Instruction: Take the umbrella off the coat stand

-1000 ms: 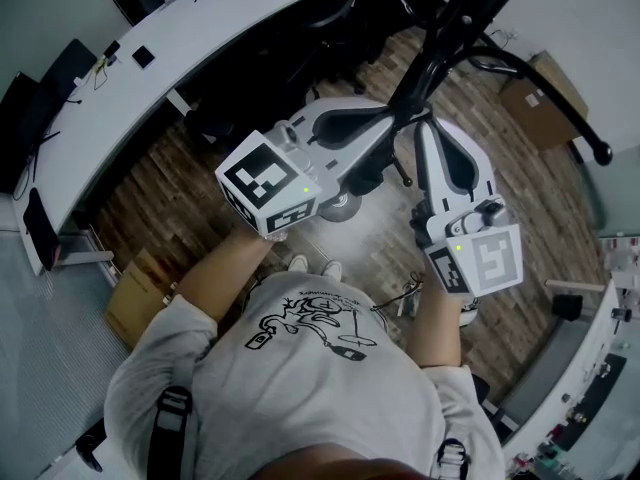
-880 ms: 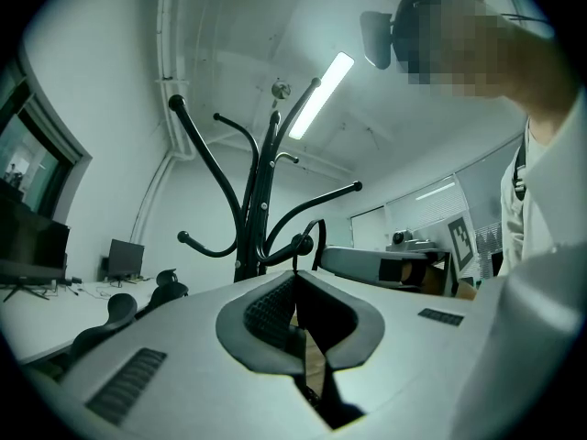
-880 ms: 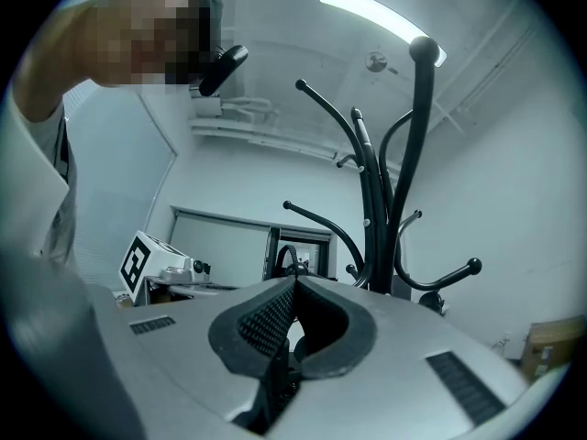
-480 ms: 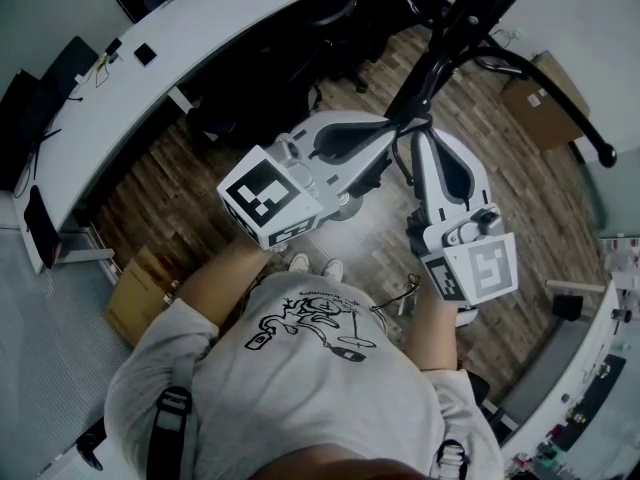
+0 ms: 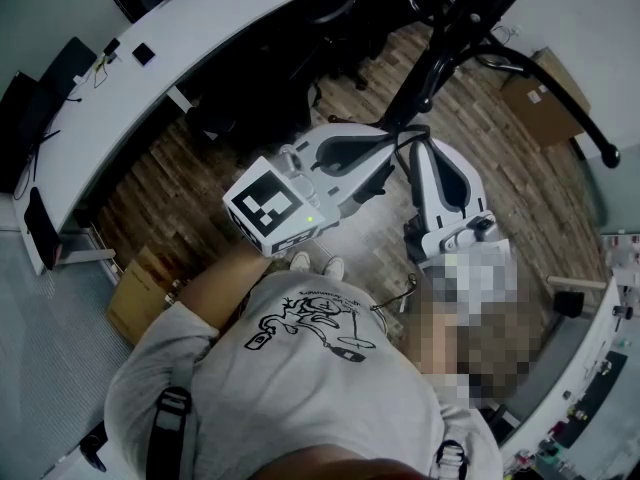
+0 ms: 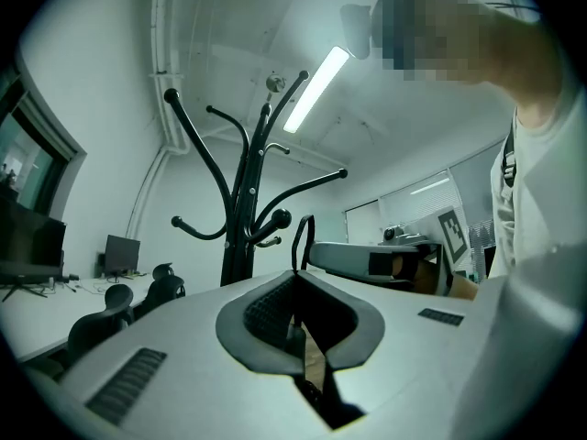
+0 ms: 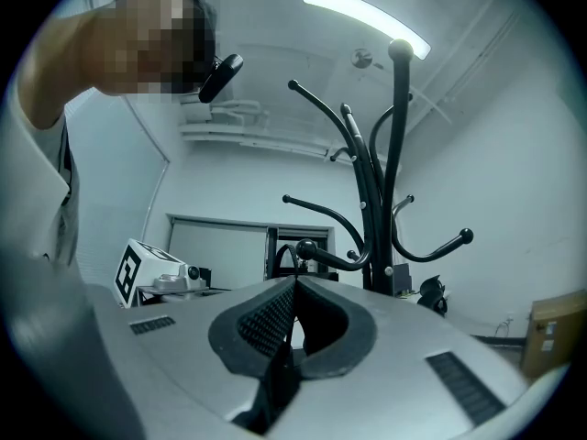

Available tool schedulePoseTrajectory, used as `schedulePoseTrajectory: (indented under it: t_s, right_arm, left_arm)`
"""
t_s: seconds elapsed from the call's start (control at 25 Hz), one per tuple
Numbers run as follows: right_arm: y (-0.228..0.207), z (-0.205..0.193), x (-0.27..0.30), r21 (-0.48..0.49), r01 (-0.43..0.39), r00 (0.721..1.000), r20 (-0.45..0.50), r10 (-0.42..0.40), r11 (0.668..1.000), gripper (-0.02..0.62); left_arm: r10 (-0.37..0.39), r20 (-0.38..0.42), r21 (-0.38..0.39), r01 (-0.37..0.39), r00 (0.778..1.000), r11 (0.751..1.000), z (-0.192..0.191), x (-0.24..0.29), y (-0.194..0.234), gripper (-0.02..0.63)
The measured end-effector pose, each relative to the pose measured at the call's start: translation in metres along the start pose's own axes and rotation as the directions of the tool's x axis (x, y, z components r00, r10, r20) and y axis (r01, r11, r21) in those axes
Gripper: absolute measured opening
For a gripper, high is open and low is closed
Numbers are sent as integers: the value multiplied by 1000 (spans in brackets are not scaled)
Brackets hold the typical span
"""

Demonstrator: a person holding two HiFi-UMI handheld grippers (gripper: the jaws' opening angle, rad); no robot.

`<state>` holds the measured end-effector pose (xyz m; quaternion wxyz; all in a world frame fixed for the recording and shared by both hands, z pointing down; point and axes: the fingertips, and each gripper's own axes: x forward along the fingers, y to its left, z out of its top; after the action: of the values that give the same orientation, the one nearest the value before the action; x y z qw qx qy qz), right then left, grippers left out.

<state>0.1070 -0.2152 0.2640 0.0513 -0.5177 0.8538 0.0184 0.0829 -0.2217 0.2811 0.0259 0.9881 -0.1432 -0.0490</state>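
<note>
Most of the head view was brown wood-plank floor (image 5: 170, 193), bordered upper left by a long curved white bench (image 5: 120, 108) with black office chairs (image 5: 330, 13) beside it.

Coat stand (image 5: 440, 56): black metal pole with curved arms ending in round knobs, rising close in front of both grippers.

Cardboard boxes on the floor: one right of the stand (image 5: 540, 96), one near the bench end (image 5: 140, 293).

Left hand-held gripper (image 5: 390, 135): smooth grey-white shell, black ribbed pads, marker cube (image 5: 272, 206) at the rear. Jaws closed at the tips. A thin black loop, taken as the umbrella strap (image 6: 305, 217), stood up straight from the seam between them, so it appeared pinched there.

Right hand-held gripper (image 5: 420, 143): same build, jaws closed with nothing between them, tips just beside the left gripper's.

Umbrella location: the strap stood just beside a knobbed hook (image 6: 280, 218) low on the stand, not draped over it. The umbrella body could not be made out in any view.
</note>
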Motion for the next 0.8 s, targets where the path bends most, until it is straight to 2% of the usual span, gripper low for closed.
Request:
schedulePoseTrajectory:
  t_s: [0.28, 0.52, 0.8]
  right_arm:
    - [-3, -9, -5, 17, 6, 1000, -7, -6, 1000, 9]
    - [-6, -13, -12, 20, 18, 1000, -8, -18, 1000, 9]
    - [-15, -21, -24, 24, 37, 999, -23, -36, 999, 9]
  left_arm:
    - [-15, -6, -21, 15, 1000, 1000, -14, 0, -5, 25]
    - [-32, -4, 1, 32, 999, 999, -17, -5, -14, 28]
    - [44, 9, -23, -44, 999, 999, -18, -21, 0, 28]
